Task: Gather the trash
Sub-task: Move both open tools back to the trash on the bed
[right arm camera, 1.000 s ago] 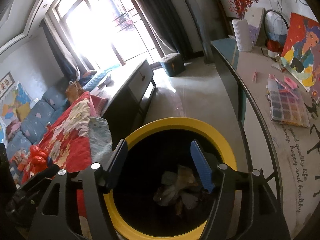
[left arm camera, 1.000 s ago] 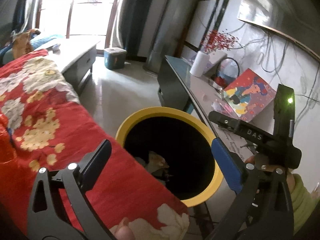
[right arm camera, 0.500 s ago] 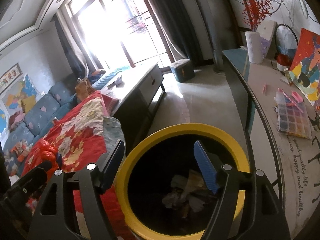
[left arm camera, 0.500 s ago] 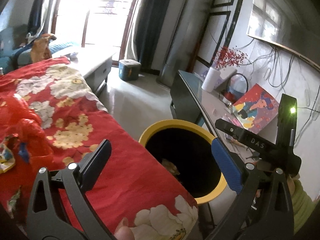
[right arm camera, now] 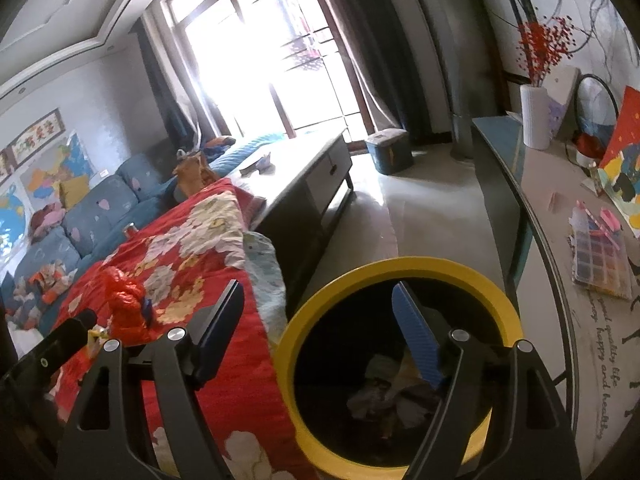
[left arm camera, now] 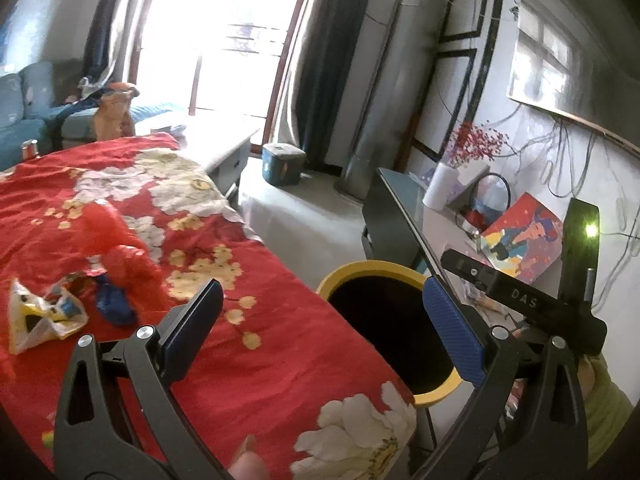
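Yellow-rimmed bin (right arm camera: 400,268) beside red floral cloth (left arm camera: 248,360), crumpled trash (right arm camera: 396,396) at bottom. Right gripper (right arm camera: 316,328) jaws opening, nothing between. Left gripper (left arm camera: 320,328) wide apart, empty.

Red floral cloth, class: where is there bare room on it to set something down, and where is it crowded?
Bare: the red floral cloth between the yellow-rimmed bin and the trash, and its far stretch toward the window. Crowded: its left part, with the red plastic bag, blue scrap and white-yellow wrapper.
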{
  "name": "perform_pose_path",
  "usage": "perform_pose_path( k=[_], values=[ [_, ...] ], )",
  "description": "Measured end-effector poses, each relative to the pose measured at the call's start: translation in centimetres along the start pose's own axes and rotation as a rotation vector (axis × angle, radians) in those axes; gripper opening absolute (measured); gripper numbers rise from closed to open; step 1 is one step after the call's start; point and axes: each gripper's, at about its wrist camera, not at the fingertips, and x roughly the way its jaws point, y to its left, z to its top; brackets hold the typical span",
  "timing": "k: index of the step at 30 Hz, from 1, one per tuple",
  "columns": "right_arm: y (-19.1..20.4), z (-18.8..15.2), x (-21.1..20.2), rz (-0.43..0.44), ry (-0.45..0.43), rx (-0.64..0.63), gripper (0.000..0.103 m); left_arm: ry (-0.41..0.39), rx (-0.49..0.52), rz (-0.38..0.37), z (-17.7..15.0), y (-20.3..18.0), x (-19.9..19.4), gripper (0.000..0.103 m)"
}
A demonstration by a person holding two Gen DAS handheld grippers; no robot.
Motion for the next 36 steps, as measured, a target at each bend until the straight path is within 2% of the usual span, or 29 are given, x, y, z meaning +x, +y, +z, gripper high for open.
perform_pose_path(
  k=[14, 36],
  values=[
    [4.5, -0.1, -0.3, 0.055, 0.003, -0.084, 0.077, -0.052, -0.058, 0.055, -0.2, 3.4, -3.4, 0.092],
    [12.4, -2.6, 0.3, 0.19, 0.069, -0.228, 0.077, -0.12, -0.153, 0.157, -0.4, 9.0, -8.1, 0.092]
  ],
)
